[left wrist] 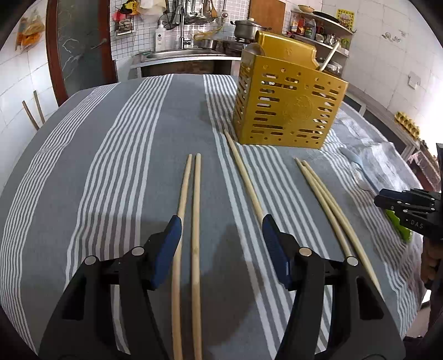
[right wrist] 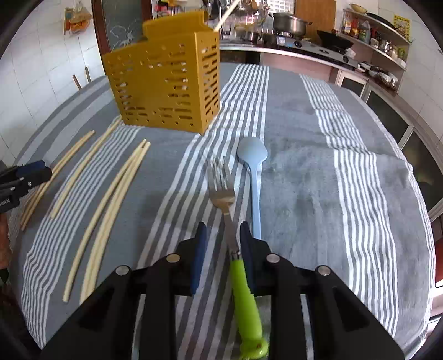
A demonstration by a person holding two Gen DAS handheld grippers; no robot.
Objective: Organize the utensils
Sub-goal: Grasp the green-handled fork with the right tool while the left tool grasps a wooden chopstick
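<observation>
A yellow slotted utensil holder stands on the striped cloth, a pale stick poking out of it. Several pale chopsticks lie in front of it. My left gripper is open just above one pair of chopsticks; one stick lies between the fingers and the other runs under the left finger. A single chopstick passes by the right finger. My right gripper is open and straddles a fork with a green handle; the right pad is close to its neck and the left pad stands apart.
A light blue spoon lies just right of the fork. Another pair of chopsticks lies between the two grippers. Beyond the grey striped tablecloth are a sink, a stove with pots and shelves.
</observation>
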